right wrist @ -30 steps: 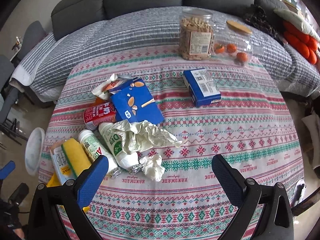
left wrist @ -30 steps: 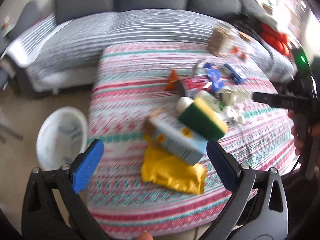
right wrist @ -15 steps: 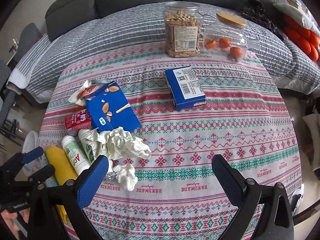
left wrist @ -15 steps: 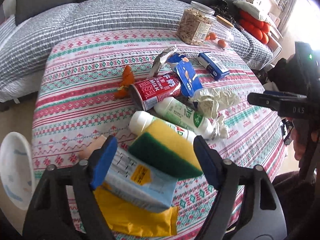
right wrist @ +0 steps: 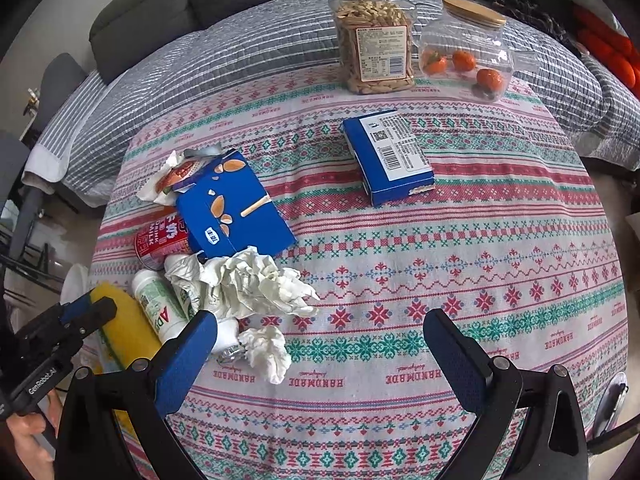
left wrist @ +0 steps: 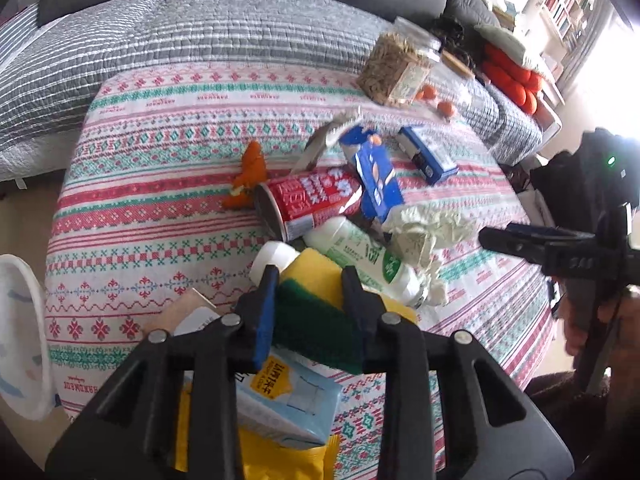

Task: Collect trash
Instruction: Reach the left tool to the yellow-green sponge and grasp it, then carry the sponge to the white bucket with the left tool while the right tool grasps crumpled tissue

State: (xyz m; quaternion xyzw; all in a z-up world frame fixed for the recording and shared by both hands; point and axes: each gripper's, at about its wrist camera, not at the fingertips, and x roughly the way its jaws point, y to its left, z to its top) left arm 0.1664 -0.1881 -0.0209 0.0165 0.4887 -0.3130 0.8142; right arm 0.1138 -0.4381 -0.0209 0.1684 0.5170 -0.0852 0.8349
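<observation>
My left gripper [left wrist: 309,273] is closing its jaws, and its pads press on both sides of a yellow sponge [left wrist: 316,320] with a green scrub face. The sponge lies on a pale blue milk carton [left wrist: 288,396] and a yellow wrapper [left wrist: 256,460]. Beyond it are two white bottles [left wrist: 360,256], a red can [left wrist: 308,204], a flattened blue box [left wrist: 376,176], crumpled paper [left wrist: 428,228] and orange peel [left wrist: 248,176]. My right gripper [right wrist: 320,320] hangs open over the tablecloth, with a small tissue wad [right wrist: 268,352] just inside its left finger.
At the table's far side stand a snack jar [right wrist: 374,36], a clear jar of tangerines [right wrist: 464,56] and a blue carton [right wrist: 388,156]. A white bin [left wrist: 20,336] sits on the floor left of the table. A grey covered sofa [left wrist: 200,36] lies behind.
My left gripper has come forward and down over the sponge, and its wide jaws have closed onto it. The right gripper has edged closer to the table, still open.
</observation>
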